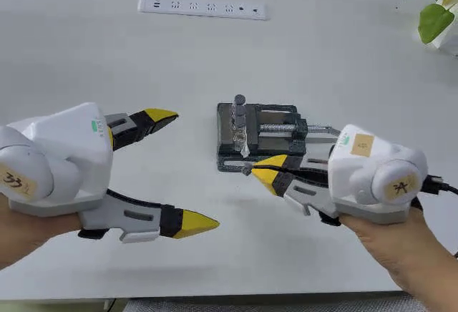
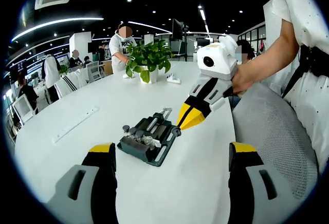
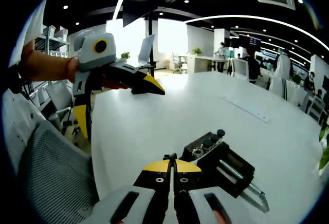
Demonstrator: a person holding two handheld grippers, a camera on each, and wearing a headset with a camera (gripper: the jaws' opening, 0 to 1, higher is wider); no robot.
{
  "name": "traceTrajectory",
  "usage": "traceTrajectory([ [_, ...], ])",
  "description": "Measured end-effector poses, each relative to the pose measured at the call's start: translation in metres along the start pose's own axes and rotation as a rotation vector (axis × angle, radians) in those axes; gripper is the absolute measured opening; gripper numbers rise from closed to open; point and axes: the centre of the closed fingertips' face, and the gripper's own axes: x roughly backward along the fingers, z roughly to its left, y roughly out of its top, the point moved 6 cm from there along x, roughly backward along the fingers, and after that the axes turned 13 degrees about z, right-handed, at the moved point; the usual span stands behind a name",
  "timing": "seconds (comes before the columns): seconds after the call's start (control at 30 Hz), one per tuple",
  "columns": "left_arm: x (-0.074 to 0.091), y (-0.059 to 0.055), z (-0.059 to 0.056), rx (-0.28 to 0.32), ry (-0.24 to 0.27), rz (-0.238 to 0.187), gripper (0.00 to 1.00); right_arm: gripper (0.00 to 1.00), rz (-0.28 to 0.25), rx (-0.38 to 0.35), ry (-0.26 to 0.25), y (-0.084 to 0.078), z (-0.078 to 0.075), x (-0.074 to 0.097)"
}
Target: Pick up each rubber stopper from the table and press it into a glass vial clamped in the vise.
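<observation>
A dark vise [image 1: 275,134] stands on the white table and clamps a row of glass vials [image 1: 242,142]. Several of them carry dark rubber stoppers [image 1: 240,101]; the nearest vial looks clear and uncapped. The right gripper [image 1: 259,169] is shut, with its yellow tips just in front of the vise's near edge and nothing visible between them. The left gripper [image 1: 179,169] hangs wide open and holds nothing, well to the left of the vise. In the right gripper view the shut jaws [image 3: 171,165] point at the vise [image 3: 229,165] and stoppers [image 3: 214,137]. The left gripper view shows the vise [image 2: 149,141] and right gripper [image 2: 191,117].
A white power strip [image 1: 202,6] lies at the far side of the table. A potted plant [image 1: 431,4] stands at the far right corner. A mesh chair [image 3: 49,167] sits by the table's near edge. People stand in the room behind [image 2: 122,44].
</observation>
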Motion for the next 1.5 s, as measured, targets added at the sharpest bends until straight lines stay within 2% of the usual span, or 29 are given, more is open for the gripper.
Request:
traceTrajectory([
  [0.17,-0.001,0.023,0.002,-0.036,0.054,-0.049,0.77,0.00,-0.058,-0.071,-0.031,0.020,-0.001,0.025],
  [0.33,0.001,0.045,0.005,-0.039,0.102,-0.087,0.59,0.00,-0.093,-0.116,-0.062,0.037,0.000,0.041],
  [0.43,0.000,0.054,0.005,-0.047,0.113,-0.098,0.44,0.00,-0.108,-0.142,-0.068,0.044,0.002,0.047],
  [0.53,-0.003,0.063,0.002,-0.043,0.115,-0.119,0.37,0.00,-0.120,-0.157,-0.078,0.050,0.003,0.053],
  [0.63,-0.006,0.068,-0.002,-0.050,0.111,-0.129,0.34,0.00,-0.136,-0.164,-0.082,0.054,0.005,0.057],
  [0.87,-0.007,0.078,-0.005,0.007,0.094,-0.185,0.21,0.00,-0.171,-0.179,-0.085,0.062,0.008,0.060],
  [1.03,-0.006,0.080,-0.006,0.014,0.086,-0.195,0.14,0.00,-0.188,-0.191,-0.076,0.066,0.012,0.062],
  [1.23,-0.006,0.081,-0.007,0.015,0.086,-0.197,0.08,0.00,-0.196,-0.195,-0.077,0.065,0.009,0.061],
  [1.5,-0.005,0.082,-0.009,0.020,0.077,-0.203,0.06,0.00,-0.200,-0.206,-0.077,0.064,0.009,0.061],
])
